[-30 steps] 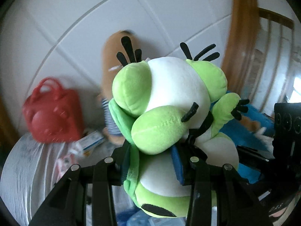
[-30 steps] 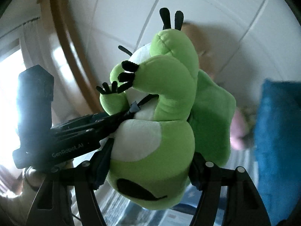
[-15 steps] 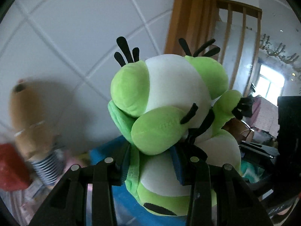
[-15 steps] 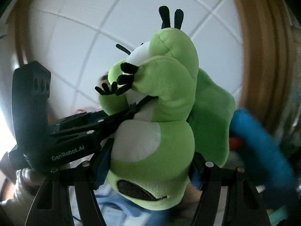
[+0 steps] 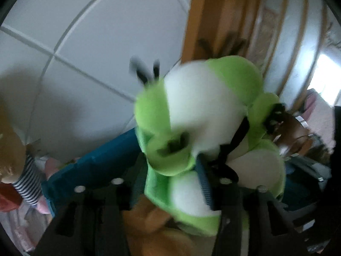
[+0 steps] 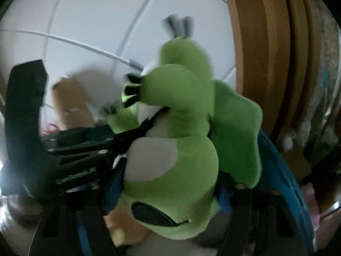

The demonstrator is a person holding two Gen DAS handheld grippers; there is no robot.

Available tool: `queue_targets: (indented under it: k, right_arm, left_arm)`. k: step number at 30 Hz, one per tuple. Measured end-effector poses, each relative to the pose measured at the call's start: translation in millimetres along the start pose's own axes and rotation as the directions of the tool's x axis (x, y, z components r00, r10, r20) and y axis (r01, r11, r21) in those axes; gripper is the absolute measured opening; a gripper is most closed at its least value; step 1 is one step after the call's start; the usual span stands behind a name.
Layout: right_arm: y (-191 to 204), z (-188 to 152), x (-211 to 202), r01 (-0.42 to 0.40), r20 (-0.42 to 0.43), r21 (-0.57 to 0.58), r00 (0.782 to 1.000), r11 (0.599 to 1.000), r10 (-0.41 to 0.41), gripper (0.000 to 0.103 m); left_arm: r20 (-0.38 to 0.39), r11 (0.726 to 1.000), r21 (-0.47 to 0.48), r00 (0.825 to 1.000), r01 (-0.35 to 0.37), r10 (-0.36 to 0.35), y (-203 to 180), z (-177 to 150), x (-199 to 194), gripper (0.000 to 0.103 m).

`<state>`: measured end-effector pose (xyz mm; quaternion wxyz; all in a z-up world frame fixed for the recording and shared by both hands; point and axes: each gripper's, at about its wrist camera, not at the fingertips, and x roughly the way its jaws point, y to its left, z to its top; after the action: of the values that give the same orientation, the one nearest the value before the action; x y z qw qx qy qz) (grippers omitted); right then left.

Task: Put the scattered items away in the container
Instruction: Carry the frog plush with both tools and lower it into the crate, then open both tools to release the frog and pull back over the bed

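Note:
A green and white plush toy point(image 5: 202, 117) hangs between both grippers, blurred, just above a blue container point(image 5: 96, 164). My left gripper point(image 5: 170, 183) is opening: its left pad stands clear of the plush, and the right pad is still against it. In the right wrist view the same plush toy point(image 6: 174, 149) fills the middle. My right gripper point(image 6: 168, 183) is opening too, jaws wide, with the toy loose between them. The blue container's rim point(image 6: 287, 181) curves along the right. A brown plush point(image 5: 149, 224) lies inside, under the green one.
A brown doll in a striped shirt point(image 5: 12, 149) leans on the white panelled wall at left, beside a red bag point(image 5: 6, 198). A wooden frame point(image 5: 208, 21) rises behind the container. The left gripper's black body point(image 6: 74, 149) crosses the right wrist view.
Both grippers swung sideways with the green plush until the blue container lay underneath. Their jaws have widened and the plush has sagged lower and gone blurred.

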<state>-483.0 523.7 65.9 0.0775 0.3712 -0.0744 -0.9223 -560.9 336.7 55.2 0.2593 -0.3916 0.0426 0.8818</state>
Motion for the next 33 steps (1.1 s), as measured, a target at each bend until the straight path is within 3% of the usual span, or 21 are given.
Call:
queue_targets:
  k: [1,2,5,7,13,19,22,25,29,33]
  right_arm:
    - [-2,-1,8,0.030,0.001,-0.013,1.000,0.999,-0.030,0.096]
    - [-3,-2,16,0.056,-0.003,-0.026,0.998,0.998,-0.056,0.100]
    - [-2,-10,37,0.163,-0.058,-0.103,0.984,0.981,-0.170,0.102]
    - [1,-9,42,0.204,-0.052,-0.114,0.976,0.972,-0.211,0.102]
    - [-16,-13,6,0.137,0.049,-0.035,0.990,0.990,-0.135,0.102]
    - [36,1,1,0.152,0.156,-0.090,0.978,0.984,-0.137,0.102]
    - [70,4,-22,0.130,0.200,-0.128,0.974,0.983,-0.103,0.102]
    - [111,3,-37,0.118,0.231,-0.159,0.970,0.980,-0.079,0.102]
    - [172,-2,-65,0.115,0.256,-0.237,0.965,0.965,-0.053,0.103]
    - [235,-14,-86,0.105,0.270,-0.316,0.963,0.943,-0.016,0.102]
  left_arm:
    - [-0.014,1.000,-0.006,1.000,-0.018,0.018,6,0,9,0.076]
    - [-0.023,1.000,-0.014,0.999,-0.028,0.027,11,-2,17,0.079]
    - [-0.048,0.998,-0.045,0.998,-0.045,0.043,25,-12,32,0.080]
    - [-0.061,0.997,-0.057,0.997,-0.050,0.047,28,-16,36,0.080]
    - [-0.047,0.997,-0.058,0.997,-0.057,0.054,30,-22,22,0.080]
    - [0.052,0.994,-0.045,0.993,-0.101,0.103,39,-35,-55,0.080]
    - [0.110,0.987,-0.040,0.981,-0.154,0.158,46,-47,-101,0.080]
    - [0.149,0.968,-0.044,0.957,-0.246,0.250,55,-66,-148,0.080]
    - [0.215,0.947,-0.104,0.922,-0.305,0.321,77,-102,-208,0.080]
    - [0.256,0.922,-0.168,0.887,-0.350,0.384,98,-140,-258,0.091]
